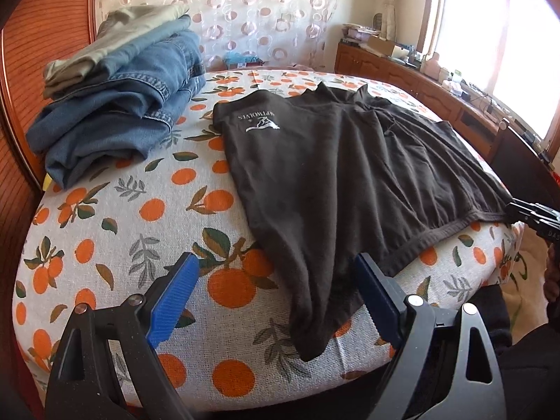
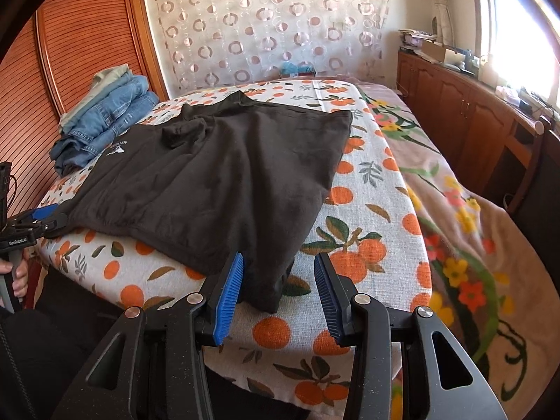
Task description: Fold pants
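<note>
The right claw (image 2: 278, 285) stands spread, its blue pads on either side of the near corner of the dark pants (image 2: 224, 182) without pinching it, which looks like the setup for taking that corner. The left claw (image 1: 274, 288) is spread too, straddling the pants' other near corner where it droops over the bed (image 1: 105, 231) edge. The pants lie flat, already folded, across the orange-print cover, their near edge overhanging toward the person, probably so both corners are easy to take. Beyond the pants, toward the wooden headboard (image 1: 42, 52), a stack of folded jeans (image 1: 119, 105) waits.
</note>
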Tool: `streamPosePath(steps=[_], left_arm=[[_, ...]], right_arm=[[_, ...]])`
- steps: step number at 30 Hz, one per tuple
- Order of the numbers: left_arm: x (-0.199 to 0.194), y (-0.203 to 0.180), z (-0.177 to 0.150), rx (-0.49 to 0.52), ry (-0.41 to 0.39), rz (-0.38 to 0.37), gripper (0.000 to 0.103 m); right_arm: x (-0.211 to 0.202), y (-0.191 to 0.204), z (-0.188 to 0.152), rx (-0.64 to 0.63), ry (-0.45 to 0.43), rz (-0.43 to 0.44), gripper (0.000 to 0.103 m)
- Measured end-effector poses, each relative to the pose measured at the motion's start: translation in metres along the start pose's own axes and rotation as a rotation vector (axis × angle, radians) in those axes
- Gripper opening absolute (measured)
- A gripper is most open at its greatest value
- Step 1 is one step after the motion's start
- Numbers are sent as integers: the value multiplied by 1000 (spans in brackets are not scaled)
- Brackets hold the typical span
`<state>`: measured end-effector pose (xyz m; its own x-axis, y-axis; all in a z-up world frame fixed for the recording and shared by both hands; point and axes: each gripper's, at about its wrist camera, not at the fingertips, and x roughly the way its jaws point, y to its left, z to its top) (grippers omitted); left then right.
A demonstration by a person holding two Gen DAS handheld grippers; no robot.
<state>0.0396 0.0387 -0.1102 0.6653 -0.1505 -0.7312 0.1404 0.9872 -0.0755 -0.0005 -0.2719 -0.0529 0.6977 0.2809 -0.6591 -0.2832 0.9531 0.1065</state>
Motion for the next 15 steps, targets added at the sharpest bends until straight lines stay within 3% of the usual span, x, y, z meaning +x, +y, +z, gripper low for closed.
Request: streamPosePath(steps=[4,9,15], left_arm=[[2,-1,0,12,-4,13,90],[2,0,1,9,-4,10,90],[0,4,6,-16,3,12,90]], right_arm=[[1,1,0,-8,21,22,35],[4,1,5,-2,22,49,9],[-3,9,25,-28,-50,69,7]])
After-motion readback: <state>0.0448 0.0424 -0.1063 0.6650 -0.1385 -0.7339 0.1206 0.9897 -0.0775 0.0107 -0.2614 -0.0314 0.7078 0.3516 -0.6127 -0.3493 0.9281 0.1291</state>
